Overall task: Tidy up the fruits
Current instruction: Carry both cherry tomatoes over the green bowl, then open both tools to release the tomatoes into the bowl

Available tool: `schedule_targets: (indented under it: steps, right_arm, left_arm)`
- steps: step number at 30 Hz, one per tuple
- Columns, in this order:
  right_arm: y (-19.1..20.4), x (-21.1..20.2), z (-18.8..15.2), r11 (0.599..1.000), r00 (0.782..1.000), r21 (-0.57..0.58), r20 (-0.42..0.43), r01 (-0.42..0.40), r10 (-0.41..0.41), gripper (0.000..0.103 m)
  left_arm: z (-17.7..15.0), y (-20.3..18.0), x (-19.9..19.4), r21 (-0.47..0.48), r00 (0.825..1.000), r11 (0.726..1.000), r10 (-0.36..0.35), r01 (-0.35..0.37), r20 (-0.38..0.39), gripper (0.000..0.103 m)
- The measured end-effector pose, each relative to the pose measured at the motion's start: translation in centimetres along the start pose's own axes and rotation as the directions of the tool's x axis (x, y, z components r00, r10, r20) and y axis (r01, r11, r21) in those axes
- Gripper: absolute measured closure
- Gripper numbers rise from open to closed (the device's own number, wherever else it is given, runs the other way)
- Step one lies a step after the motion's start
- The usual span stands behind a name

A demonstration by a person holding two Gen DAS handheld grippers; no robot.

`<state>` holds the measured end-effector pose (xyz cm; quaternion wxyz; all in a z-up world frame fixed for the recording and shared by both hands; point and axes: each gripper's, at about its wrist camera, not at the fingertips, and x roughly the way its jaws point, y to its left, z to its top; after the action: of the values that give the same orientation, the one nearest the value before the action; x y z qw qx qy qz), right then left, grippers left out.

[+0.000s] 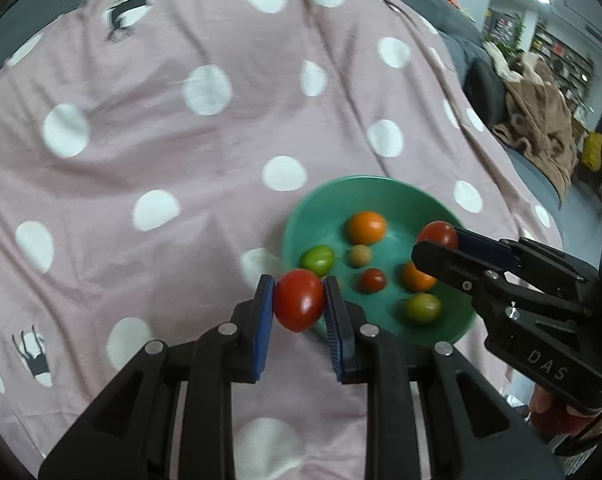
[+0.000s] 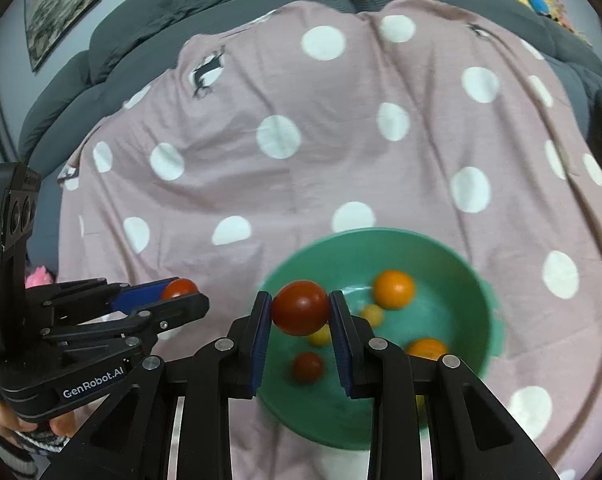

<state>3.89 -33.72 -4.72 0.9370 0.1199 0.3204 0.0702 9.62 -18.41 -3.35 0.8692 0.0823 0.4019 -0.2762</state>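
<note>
Red tomato (image 1: 299,300) clamped in left hand-held gripper (image 1: 299,300), another (image 2: 300,307) in right (image 2: 300,307); several fruits left in green bowl (image 1: 453,330), sorting barely begun.

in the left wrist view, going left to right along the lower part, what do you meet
Polka-dot cloth → red tomato clamped in the left hand-held gripper → green tomato in the teal bowl → right hand-held gripper, gripping another red tomato.
</note>
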Motion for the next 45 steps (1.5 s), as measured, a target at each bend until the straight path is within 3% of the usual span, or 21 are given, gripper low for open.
schedule_targets:
  steps: [15, 30, 32, 35, 37, 39, 45]
  right_arm:
    - [-4.7, 0.1, -2.0, 0.998, 0.998, 0.05, -0.052, 0.042, -0.039, 0.072]
    - [-5.6, 3.4, -2.3, 0.995, 0.98, 0.002, -0.173, 0.096, -0.094, 0.072]
    - [-5.6, 3.5, -2.2, 0.994, 0.976, 0.005, -0.187, 0.111, -0.108, 0.072]
    - [-5.5, 3.3, -1.9, 0.991, 0.971, -0.002, -0.198, 0.134, -0.132, 0.071]
    - [-5.6, 3.0, -1.7, 0.988, 0.968, -0.008, -0.2, 0.156, -0.155, 0.07]
    - [-5.7, 2.4, -1.3, 0.987, 0.967, 0.002, -0.198, 0.163, -0.159, 0.068]
    - [-4.8, -0.2, 0.0, 0.985, 0.971, -0.019, -0.165, 0.171, -0.172, 0.064]
  left_arm:
    - [1.0, -5.3, 4.8, 0.094, 0.996, 0.995, -0.008, 0.016, -0.083, 0.079]
    - [0.7, -5.1, 9.3, 0.056, 0.979, 0.998, 0.006, 0.006, -0.204, 0.079]
    - [0.8, -5.0, 9.0, 0.052, 0.979, 0.999, 0.004, 0.006, -0.203, 0.076]
    - [1.1, -5.0, 8.1, 0.064, 0.982, 0.998, 0.026, -0.014, -0.189, 0.06]
    - [1.3, -4.7, 7.6, 0.058, 0.983, 0.998, 0.04, -0.03, -0.177, 0.042]
    - [1.5, -4.4, 7.0, 0.048, 0.984, 0.998, 0.043, -0.035, -0.172, 0.034]
    - [2.5, -4.5, 3.7, 0.069, 0.991, 0.996, 0.07, -0.062, -0.116, 0.024]
